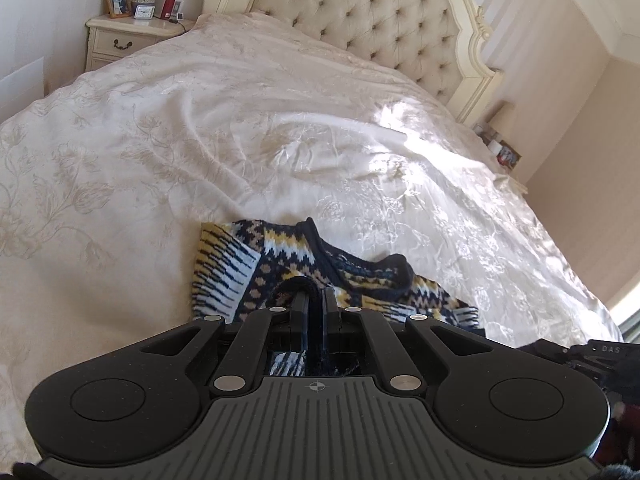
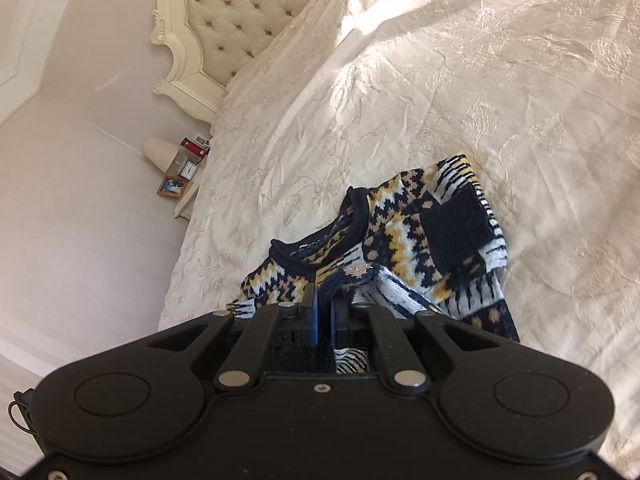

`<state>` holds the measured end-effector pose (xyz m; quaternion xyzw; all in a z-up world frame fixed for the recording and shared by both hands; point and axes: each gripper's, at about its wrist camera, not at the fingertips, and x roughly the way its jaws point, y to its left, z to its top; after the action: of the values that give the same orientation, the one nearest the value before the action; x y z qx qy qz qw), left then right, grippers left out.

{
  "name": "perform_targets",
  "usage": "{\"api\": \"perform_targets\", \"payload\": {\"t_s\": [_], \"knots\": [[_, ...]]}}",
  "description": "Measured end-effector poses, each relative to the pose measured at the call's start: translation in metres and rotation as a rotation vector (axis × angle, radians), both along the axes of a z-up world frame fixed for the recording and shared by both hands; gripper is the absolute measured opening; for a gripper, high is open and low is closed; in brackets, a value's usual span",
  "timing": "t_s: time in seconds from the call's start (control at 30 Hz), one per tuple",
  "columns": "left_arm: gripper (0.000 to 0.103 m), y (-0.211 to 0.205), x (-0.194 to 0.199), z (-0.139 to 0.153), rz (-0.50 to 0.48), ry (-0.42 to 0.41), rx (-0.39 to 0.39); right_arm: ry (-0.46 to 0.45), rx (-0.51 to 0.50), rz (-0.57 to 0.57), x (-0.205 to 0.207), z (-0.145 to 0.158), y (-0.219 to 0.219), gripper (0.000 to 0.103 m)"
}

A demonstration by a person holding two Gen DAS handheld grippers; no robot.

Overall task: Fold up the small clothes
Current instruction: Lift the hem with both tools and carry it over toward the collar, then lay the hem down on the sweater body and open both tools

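The small patterned sweater (image 1: 304, 272) lies crumpled on the bed (image 1: 200, 128), and since the left tool (image 1: 316, 300) and the right tool (image 2: 323, 300) each clench its dark edge, they should probably lift together and pull it flat before folding.

Daylight is bright in both views. A glaring sun patch lies on the bedspread (image 1: 400, 128), almost white. Fisheye distortion bends the edges, and the corners are dark and slightly blurred.
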<state>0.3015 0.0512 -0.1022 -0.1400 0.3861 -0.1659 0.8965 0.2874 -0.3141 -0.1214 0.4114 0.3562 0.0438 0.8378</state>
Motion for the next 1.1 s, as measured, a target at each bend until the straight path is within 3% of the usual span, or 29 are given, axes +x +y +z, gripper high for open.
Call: {"api": "perform_targets", "payload": {"t_s": [0.33,0.57,0.6,0.67,0.7,0.9,1.1], "knots": [[0.006,-0.018,0.082,-0.039,-0.038,0.076,0.057,0.112,-0.007,-0.073,0.071,-0.038,-0.007,0.012],[0.01,-0.019,0.121,-0.064,-0.027,0.163,0.062,0.161,-0.013,-0.129,0.097,-0.052,-0.012,0.024],[0.015,-0.018,0.125,-0.066,-0.023,0.171,0.06,0.164,-0.017,-0.136,0.099,-0.052,-0.014,0.031],[0.019,-0.017,0.132,-0.067,-0.014,0.164,0.063,0.163,-0.023,-0.146,0.102,-0.052,-0.017,0.048],[0.022,-0.017,0.135,-0.066,-0.009,0.153,0.067,0.161,-0.027,-0.149,0.103,-0.051,-0.019,0.051],[0.024,-0.013,0.151,-0.056,-0.001,0.108,0.079,0.153,-0.086,-0.128,0.109,-0.045,-0.017,0.051],[0.026,-0.015,0.139,-0.061,-0.065,0.118,0.114,0.168,-0.182,-0.053,0.112,-0.048,0.003,0.053]]}}
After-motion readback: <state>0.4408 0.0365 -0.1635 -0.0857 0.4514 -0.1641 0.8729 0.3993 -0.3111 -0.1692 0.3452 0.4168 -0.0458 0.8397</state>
